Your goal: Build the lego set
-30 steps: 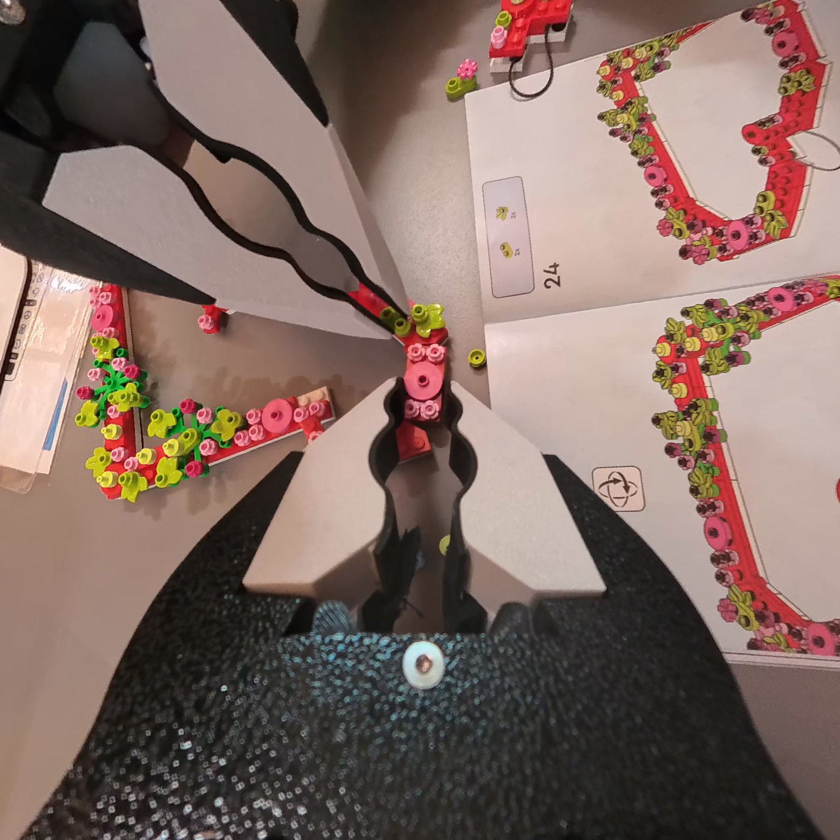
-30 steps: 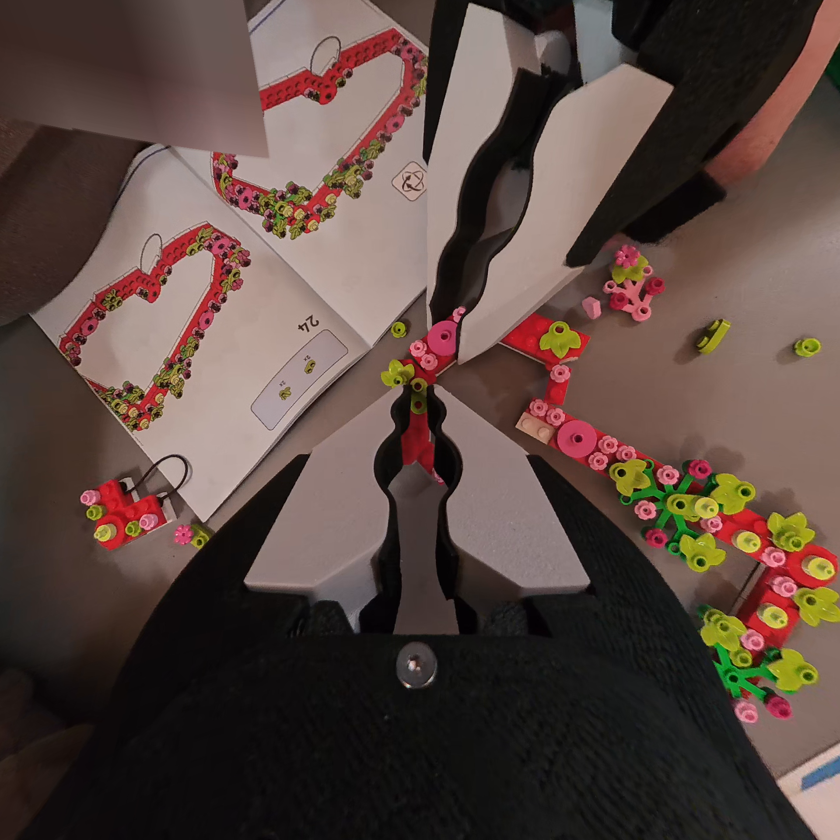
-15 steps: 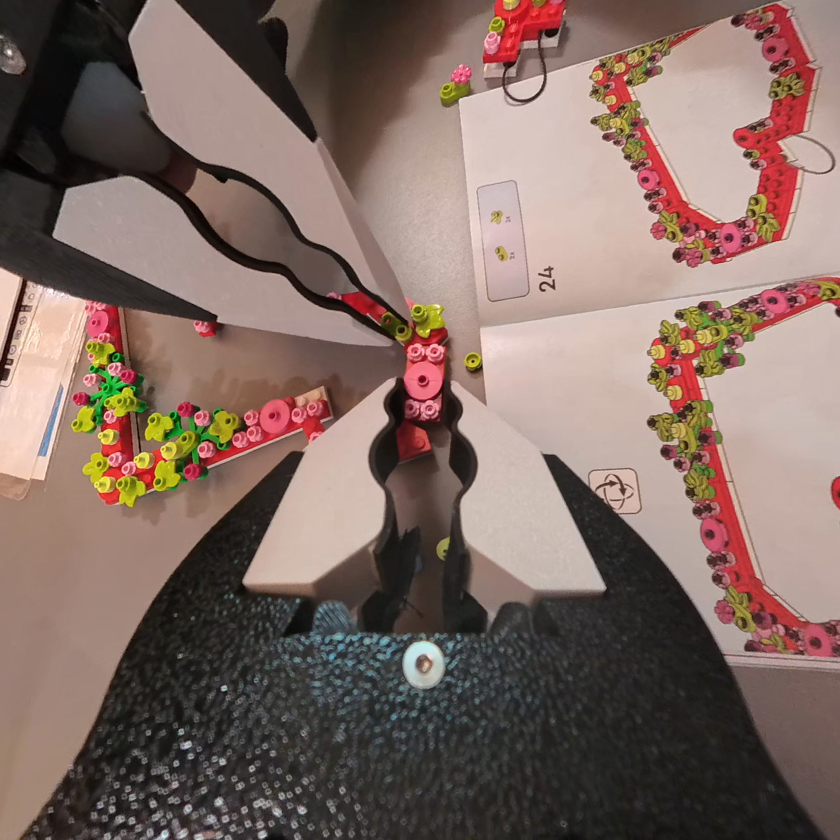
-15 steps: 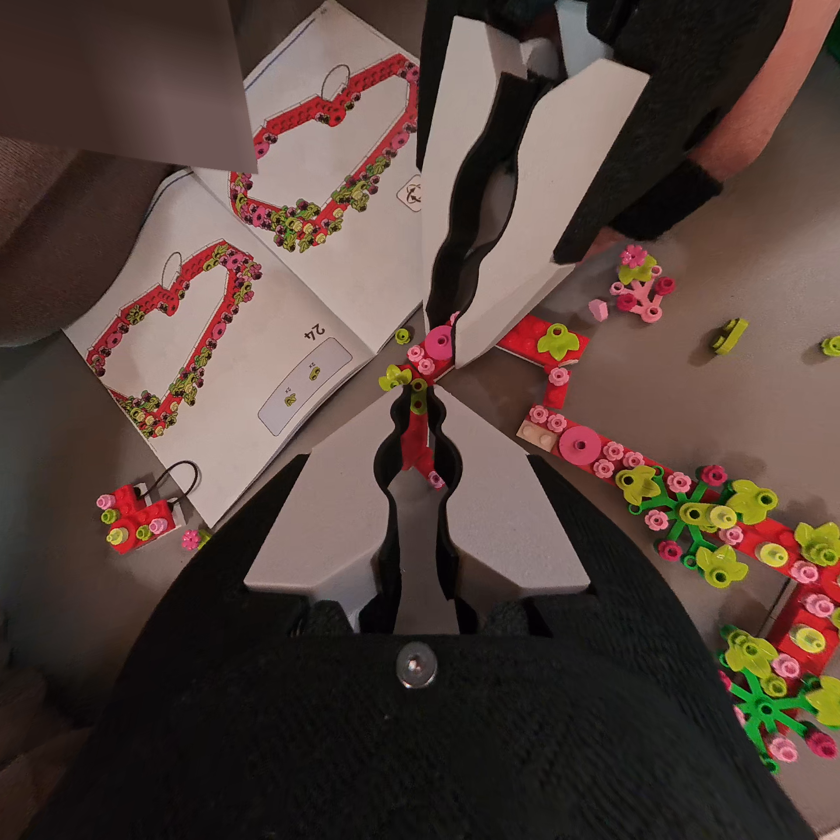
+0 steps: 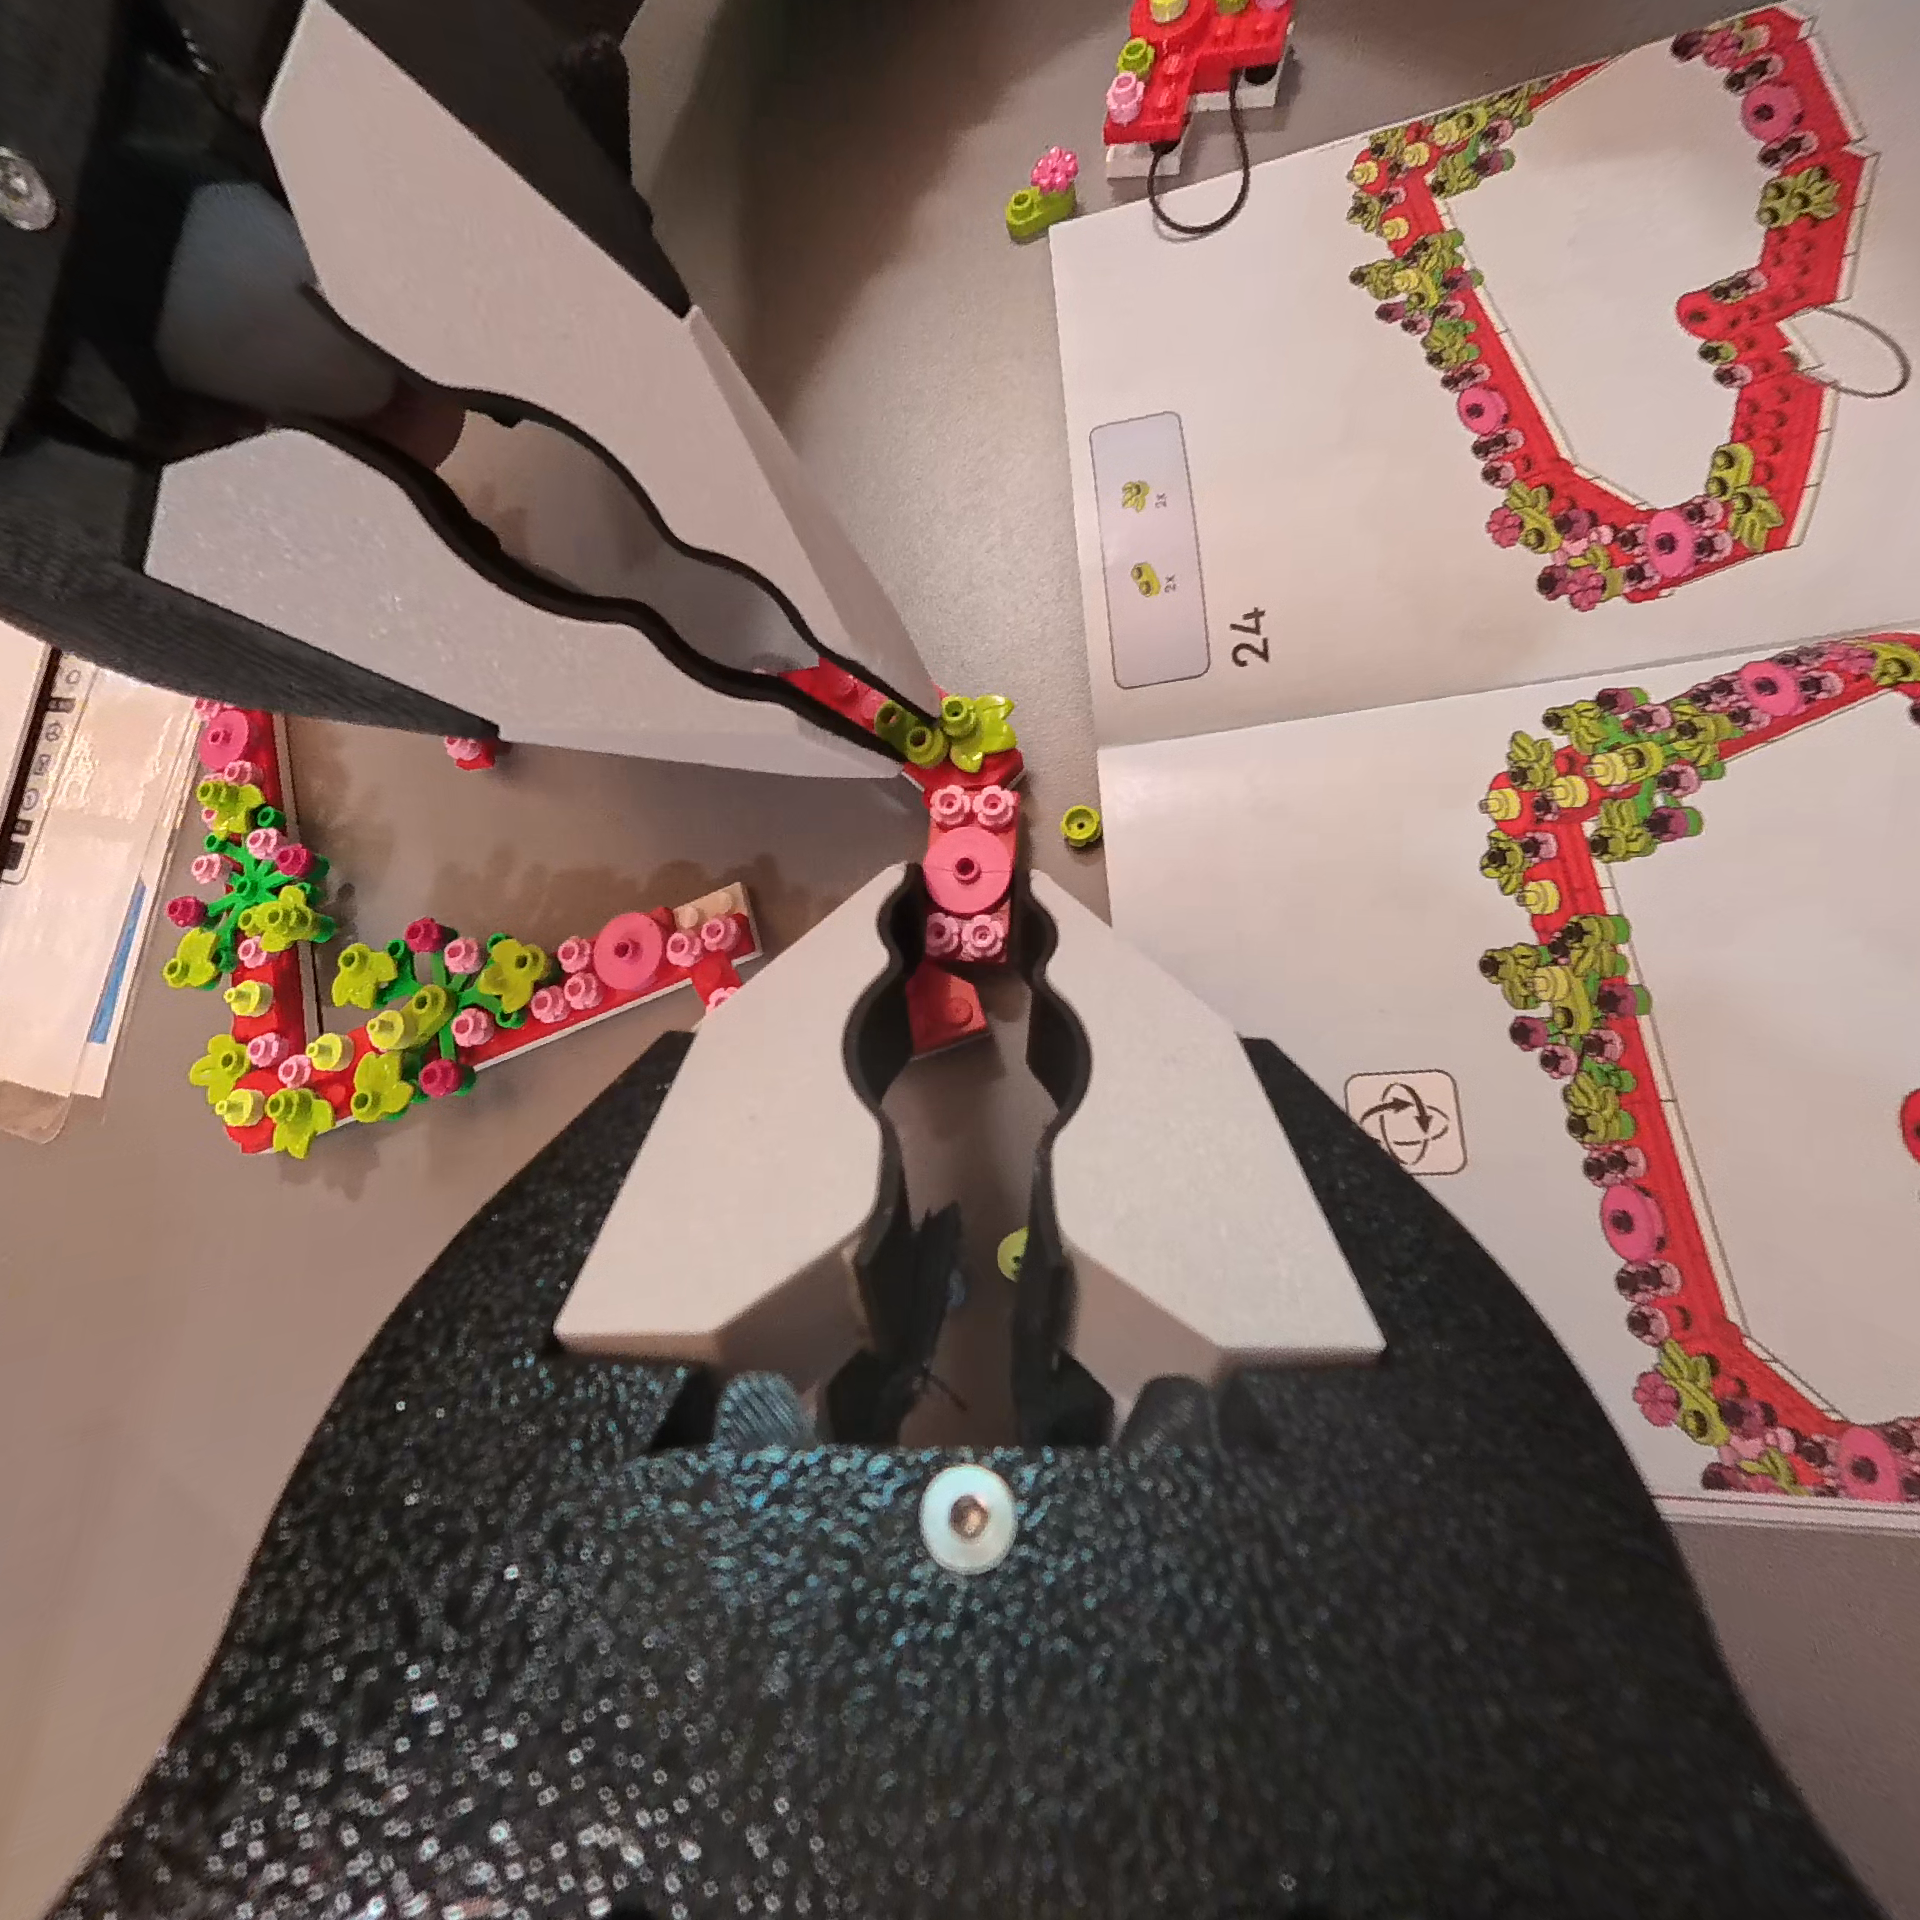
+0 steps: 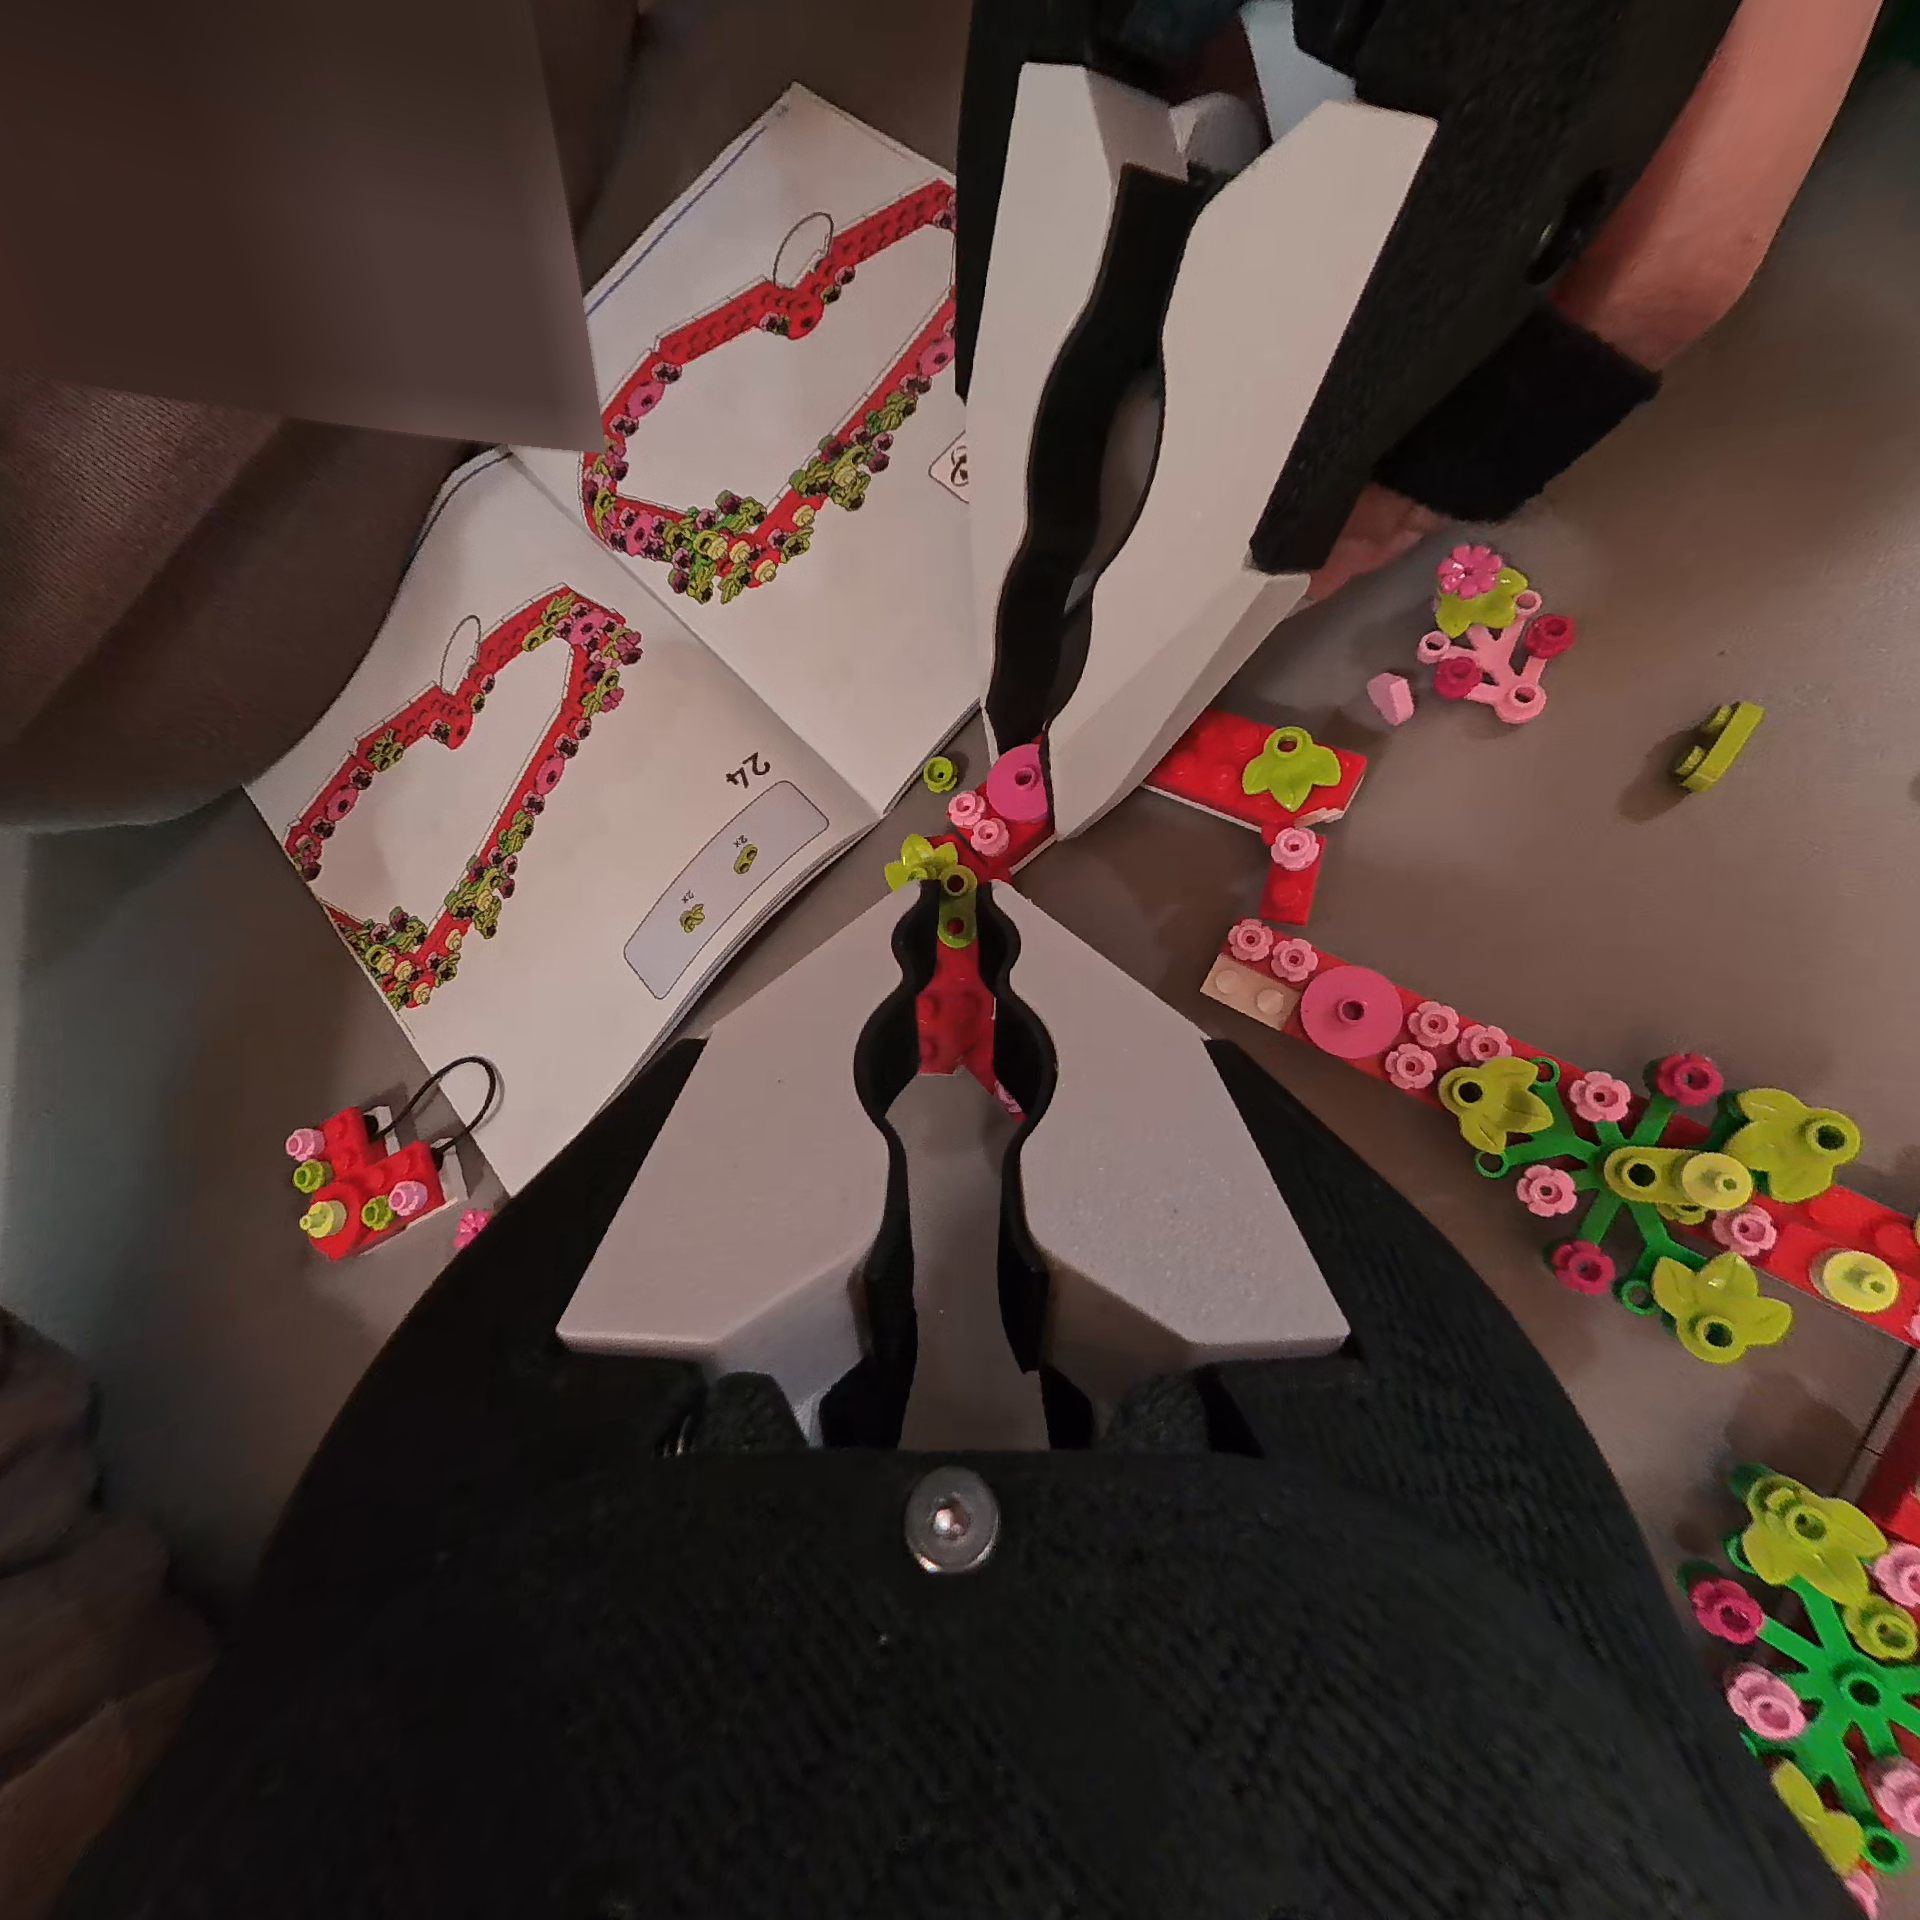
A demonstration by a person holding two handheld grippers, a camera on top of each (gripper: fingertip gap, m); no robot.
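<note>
On the left of the left wrist view, a stack of pale papers with a blue-edged sheet (image 5: 62,894) lies at the edge of the grey counter (image 5: 520,1226). Just beside it rests a long V-shaped red lego strip crowded with lime leaves, green stems and pink flower studs (image 5: 343,997), flat on the counter and untouched. Nearer the middle, the bent red lego section carrying a round pink disc, small pink flowers and lime leaves (image 5: 966,862) is held between both tools. The left hand-held gripper (image 5: 966,914) is closed narrowly on the end with the pink disc and flowers, and the right hand-held gripper (image 5: 904,727), reaching in from the upper left, pinches the other end by the lime leaves. In the right wrist view the right hand-held gripper (image 6: 951,914) is likewise clamped on the red section (image 6: 951,997), a lime stud showing between its tips. A single loose lime round stud (image 5: 1081,826) sits just beside the section, against the edge of the open white instruction booklet printed with red heart wreaths (image 5: 1299,935), which fills the right side. Above the booklet's top corner lie a small lime piece topped with a pink flower (image 5: 1044,192) and a small red lego block with a black cord loop (image 5: 1195,73).
</note>
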